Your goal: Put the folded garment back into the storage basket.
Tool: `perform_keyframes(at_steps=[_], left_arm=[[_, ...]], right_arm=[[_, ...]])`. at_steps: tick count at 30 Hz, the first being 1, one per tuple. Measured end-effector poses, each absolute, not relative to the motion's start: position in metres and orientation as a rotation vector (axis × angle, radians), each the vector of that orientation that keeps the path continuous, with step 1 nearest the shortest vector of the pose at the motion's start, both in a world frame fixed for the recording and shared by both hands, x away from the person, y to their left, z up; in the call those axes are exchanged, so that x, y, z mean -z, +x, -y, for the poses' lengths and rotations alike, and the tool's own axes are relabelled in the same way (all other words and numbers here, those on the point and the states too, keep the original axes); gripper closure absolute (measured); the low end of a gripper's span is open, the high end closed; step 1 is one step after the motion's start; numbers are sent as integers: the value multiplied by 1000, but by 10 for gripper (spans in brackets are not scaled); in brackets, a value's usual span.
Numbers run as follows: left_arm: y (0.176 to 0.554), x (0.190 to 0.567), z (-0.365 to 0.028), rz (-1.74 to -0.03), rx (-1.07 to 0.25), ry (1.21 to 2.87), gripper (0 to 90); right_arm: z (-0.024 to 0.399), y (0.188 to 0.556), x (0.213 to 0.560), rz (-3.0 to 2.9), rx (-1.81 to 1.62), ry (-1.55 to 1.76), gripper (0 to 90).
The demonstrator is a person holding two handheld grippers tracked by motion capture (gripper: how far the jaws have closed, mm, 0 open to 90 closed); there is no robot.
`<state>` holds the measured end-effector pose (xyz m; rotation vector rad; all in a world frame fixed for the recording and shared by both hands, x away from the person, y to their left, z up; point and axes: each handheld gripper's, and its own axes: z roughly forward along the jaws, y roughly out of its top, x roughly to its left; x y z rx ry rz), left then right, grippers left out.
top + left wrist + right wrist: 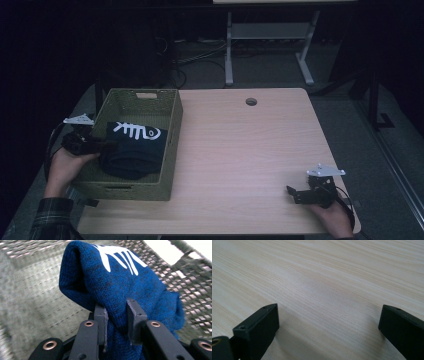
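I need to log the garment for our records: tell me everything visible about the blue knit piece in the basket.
The blue knit garment is dark blue, loosely folded, with a white fishbone-like print on top. It lies inside the green woven basket at the table's left. The left gripper is shut on a fold of it, jaws pinching the fabric.

You see a blue knit cloth (130, 282) with white stripes, a green woven basket (172, 150), a pale wood table (250, 150), black jaws.
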<state>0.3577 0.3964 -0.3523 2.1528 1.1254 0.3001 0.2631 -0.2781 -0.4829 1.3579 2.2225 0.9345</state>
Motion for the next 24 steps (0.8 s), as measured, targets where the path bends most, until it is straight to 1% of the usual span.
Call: perform_keyframes(at_steps=[2,5,7,9,10,12,13,15,19,24], left_arm=[[361,354,-399,-1155,-322,2161,705],[364,357,-398,-1204,-368,2164,660],[365,358,-399,-1234,-403,2176,609],[367,358,-400,-1273,-450,2181,581],[367,358,-400,-1273,-450,2181,541],[367,358,-403,-1294,-478,2178,526],[367,356,-406,-1310,-501,2162,476],[366,354,-408,-1325,-523,2148,443],[362,351,-408,-1313,-528,2134,377],[358,352,-399,-1290,-497,2114,334]], right_arm=[[278,263,483,-2222,-935,1358,27],[278,263,483,-2223,-935,1358,27],[278,263,483,-2223,-934,1357,27],[278,263,483,-2223,-934,1357,27],[278,263,483,-2223,-934,1357,27],[278,263,483,-2222,-934,1358,27],[278,263,483,-2223,-935,1357,27],[278,263,483,-2222,-934,1357,27],[278,263,483,-2223,-935,1357,27],[278,263,483,-2223,-934,1357,27]])
